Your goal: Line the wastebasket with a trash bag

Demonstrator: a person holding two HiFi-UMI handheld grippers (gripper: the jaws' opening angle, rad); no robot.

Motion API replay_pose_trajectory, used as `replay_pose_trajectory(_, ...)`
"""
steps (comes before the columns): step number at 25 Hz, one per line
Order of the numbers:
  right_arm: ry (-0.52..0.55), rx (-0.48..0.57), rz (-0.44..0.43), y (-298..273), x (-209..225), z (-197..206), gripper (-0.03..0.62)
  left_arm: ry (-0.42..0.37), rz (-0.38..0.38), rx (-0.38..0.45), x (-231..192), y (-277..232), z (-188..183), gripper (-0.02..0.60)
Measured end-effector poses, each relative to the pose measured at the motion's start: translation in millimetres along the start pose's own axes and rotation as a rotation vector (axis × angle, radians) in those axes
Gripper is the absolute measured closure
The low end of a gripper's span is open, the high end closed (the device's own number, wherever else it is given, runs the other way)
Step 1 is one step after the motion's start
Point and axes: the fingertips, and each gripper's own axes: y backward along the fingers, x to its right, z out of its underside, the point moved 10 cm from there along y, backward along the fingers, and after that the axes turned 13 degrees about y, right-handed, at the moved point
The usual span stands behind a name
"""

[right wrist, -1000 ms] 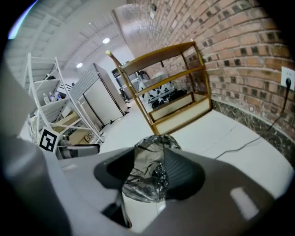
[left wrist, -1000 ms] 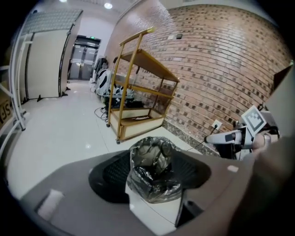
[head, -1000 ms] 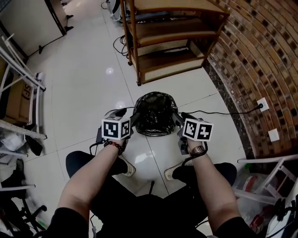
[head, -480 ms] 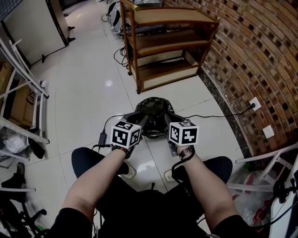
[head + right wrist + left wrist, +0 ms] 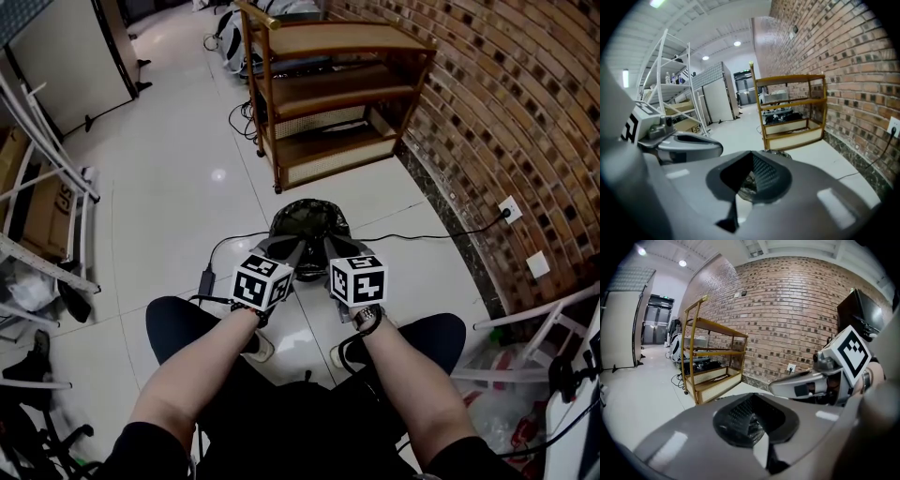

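**A:** Where was the round black wire-mesh wastebasket [image 5: 281, 216]?

**B:** It stood upright on the glossy white tiled floor [image 5: 178, 187], just beyond the person's knees and on the near side of the brown wooden shelf unit with cane panels [image 5: 328, 94]. The red-brown brick wall [image 5: 506, 112] ran along its right.

**A:** And the crinkled black plastic trash bag [image 5: 317, 227]?

**B:** It sat inside the basket. Both gripper views showed shiny black folds against the mesh. I could not tell how far the bag reached over the rim.

**A:** What were the grippers doing?

**B:** The left gripper [image 5: 291, 247] and the right gripper [image 5: 331, 247] were side by side over the basket's near edge, close together but apart. Both pointed away from the person and somewhat downward.

**A:** Were they holding anything?

**B:** No. The left gripper's jaws had just closed and were pressed together with nothing between them. The right gripper's jaws were pressed together too, also empty. No view settled whether either tip touched the basket.

**A:** Anything else nearby?

**B:** A thin black cable [image 5: 422, 234] ran across the floor from near the basket to a white wall socket [image 5: 511, 208] on the right.
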Motion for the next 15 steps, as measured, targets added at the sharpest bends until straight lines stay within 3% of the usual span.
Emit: replay_pose_trajectory(15,0.029,0.006,-0.003,1.3,-3.9,-2.9,0.594,-0.018,0.006,0.003,7.2,-3.9,0.8,0.581)
